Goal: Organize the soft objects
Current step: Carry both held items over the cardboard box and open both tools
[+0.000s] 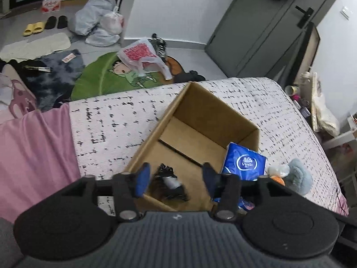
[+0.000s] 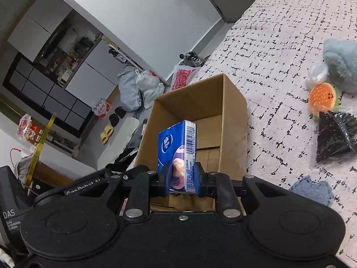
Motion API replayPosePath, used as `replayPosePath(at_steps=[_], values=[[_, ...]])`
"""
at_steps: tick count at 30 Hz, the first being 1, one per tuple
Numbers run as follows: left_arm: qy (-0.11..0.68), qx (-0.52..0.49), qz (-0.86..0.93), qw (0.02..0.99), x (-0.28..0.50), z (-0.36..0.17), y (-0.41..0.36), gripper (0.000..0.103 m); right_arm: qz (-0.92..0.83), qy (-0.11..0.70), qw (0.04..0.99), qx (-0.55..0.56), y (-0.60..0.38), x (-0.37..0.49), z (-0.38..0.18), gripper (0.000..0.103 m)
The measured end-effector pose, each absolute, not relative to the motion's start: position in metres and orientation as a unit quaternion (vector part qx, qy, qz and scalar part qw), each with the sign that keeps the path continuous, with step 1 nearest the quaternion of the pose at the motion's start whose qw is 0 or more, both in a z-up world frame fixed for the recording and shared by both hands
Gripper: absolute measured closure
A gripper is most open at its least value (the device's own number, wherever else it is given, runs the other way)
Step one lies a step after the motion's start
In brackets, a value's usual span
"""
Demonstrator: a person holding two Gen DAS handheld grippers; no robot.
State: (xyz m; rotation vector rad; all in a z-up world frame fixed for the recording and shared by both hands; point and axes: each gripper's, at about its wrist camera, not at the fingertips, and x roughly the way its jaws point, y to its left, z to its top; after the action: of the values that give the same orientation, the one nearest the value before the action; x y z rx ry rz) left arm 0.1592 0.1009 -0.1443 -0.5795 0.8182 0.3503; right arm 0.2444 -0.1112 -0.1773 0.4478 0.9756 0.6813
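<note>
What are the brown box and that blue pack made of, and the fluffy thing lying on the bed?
The box looks like plain corrugated cardboard: matte brown, folded flaps on its floor. The blue pack seems to be tissues in glossy printed plastic film, with a barcode and sheen; the right tongs pinch it. The fluffy thing looks like pale blue plush, with long soft fibres.
</note>
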Motion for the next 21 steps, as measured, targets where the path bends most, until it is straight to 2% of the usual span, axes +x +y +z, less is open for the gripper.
replayPosePath(at_steps=[3,4,8,16,21], values=[[0.380,-0.281,0.176,0.864,0.156,-0.141,0.103,0.036,0.310,0.466,0.801,0.213,-0.110,0.247,-0.180,0.070],[0.375,-0.282,0.177,0.865,0.155,-0.139,0.103,0.034,0.306,0.469,0.800,0.215,-0.111,0.248,-0.181,0.063],[0.369,-0.277,0.184,0.868,0.154,-0.136,0.103,0.030,0.312,0.461,0.802,0.215,-0.119,0.243,-0.173,0.055],[0.365,-0.266,0.201,0.869,0.155,-0.132,0.098,0.028,0.295,0.446,0.822,0.195,-0.152,0.238,-0.149,0.044],[0.367,-0.247,0.191,0.876,0.156,-0.125,0.083,0.028,0.283,0.445,0.830,0.182,-0.177,0.238,-0.140,0.040]])
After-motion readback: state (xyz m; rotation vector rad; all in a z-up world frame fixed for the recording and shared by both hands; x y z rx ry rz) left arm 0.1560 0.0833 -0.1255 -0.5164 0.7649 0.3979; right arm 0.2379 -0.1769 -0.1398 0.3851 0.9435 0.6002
